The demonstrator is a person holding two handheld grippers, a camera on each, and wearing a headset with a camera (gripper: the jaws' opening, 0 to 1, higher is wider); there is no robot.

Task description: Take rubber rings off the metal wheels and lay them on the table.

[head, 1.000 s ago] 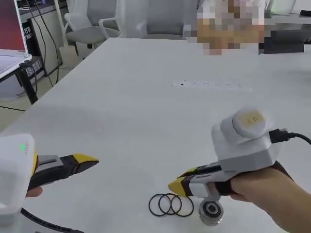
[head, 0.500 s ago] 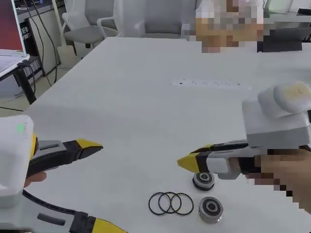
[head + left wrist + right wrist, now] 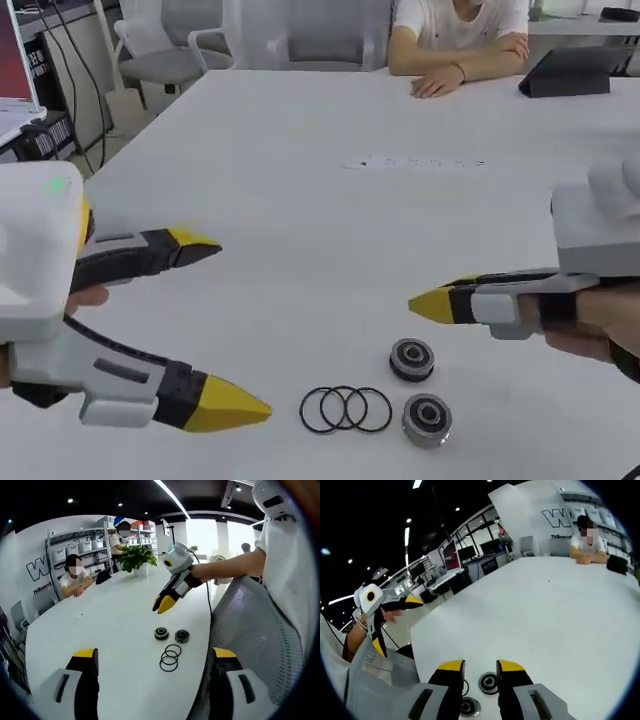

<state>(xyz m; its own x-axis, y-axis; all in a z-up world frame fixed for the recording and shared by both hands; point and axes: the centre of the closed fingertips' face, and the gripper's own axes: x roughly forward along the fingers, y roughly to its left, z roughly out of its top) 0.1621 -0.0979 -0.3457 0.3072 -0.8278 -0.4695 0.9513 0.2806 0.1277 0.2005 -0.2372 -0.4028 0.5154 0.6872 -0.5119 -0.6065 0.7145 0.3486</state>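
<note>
Three black rubber rings (image 3: pixel 345 409) lie overlapping in a row on the white table (image 3: pixel 300 200), near its front edge. Just right of them stand two metal wheels, one (image 3: pixel 412 358) behind the other (image 3: pixel 427 418). My right gripper (image 3: pixel 430 303) hovers above and behind the wheels, its jaws a narrow gap apart with nothing between them. In the right gripper view the wheels (image 3: pixel 489 682) sit just past its jaws. My left gripper (image 3: pixel 225 328) is held wide open and empty, left of the rings. The left gripper view shows the rings (image 3: pixel 170 657), the wheels (image 3: pixel 161 633) and the right gripper (image 3: pixel 164 604).
A person (image 3: pixel 455 40) sits at the table's far end with arms resting on it. A dark case (image 3: pixel 570 72) lies at the far right. A flush socket strip (image 3: pixel 415 163) runs across the table's middle. Office chairs (image 3: pixel 170 60) stand at the far left.
My right gripper has drawn back up and to the right, away from the wheels. A second wheel now stands in sight on the table. The left gripper has risen a little.
</note>
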